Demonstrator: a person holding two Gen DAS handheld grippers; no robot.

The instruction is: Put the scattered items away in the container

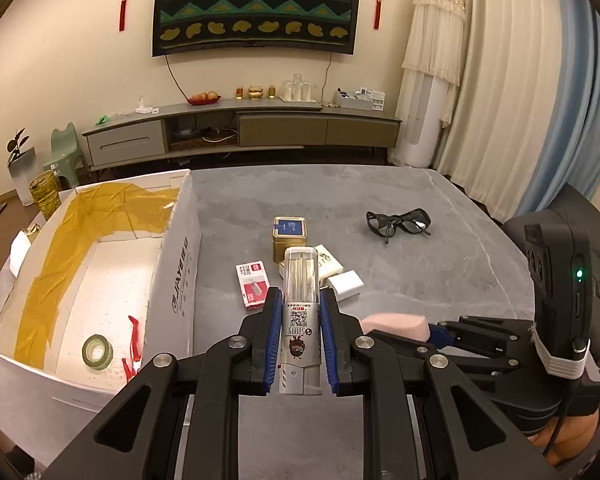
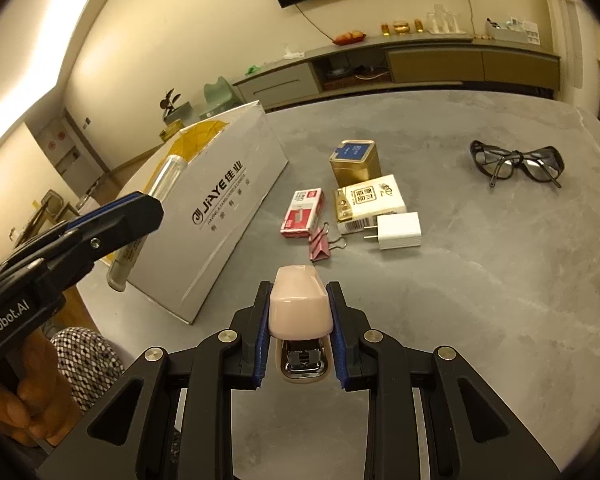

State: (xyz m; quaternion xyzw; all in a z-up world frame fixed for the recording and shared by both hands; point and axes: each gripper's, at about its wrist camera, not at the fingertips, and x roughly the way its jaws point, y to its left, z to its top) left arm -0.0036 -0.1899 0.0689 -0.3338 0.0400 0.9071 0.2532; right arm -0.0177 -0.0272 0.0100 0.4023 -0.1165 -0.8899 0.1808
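Left claw (image 1: 300, 344) clamped on a clear-capped tube with a QR-code label (image 1: 300, 320), blue pads pressed against both sides of the tube, cap end pointing forward past the fingertips. Held above the grey surface (image 1: 420, 208), just right of the white cardboard box (image 1: 172, 280). In the right wrist view, same tube (image 2: 168, 176) seen alongside the box's printed wall (image 2: 220, 216), gripped by the left claw (image 2: 140, 208).

Right claw (image 2: 300, 320) clamped on a pale pink stapler (image 2: 300, 304), pads tight on its two flanks, metal staple mouth showing beneath the pink top. Stapler lifted off the surface, right of the box's near corner. Seen from the left wrist as a pink block (image 1: 392, 326) between the right claw's tips (image 1: 432, 330).

Inside the box: a roll of clear tape (image 1: 97, 352) and a red item (image 1: 134, 344) on the floor near the front wall, yellow film (image 1: 60, 264) lining the far and left walls.

Right of the box, on the surface: red staple box (image 2: 303, 218), pink binder clip (image 2: 322, 242) just in front of it, gold tin with blue lid (image 2: 355, 162) farther back, tissue pack (image 2: 370, 202) touching the tin's front, white plug adapter (image 2: 396, 230) against the tissue pack. Dark safety glasses (image 2: 516, 164) well apart from the box, far right.
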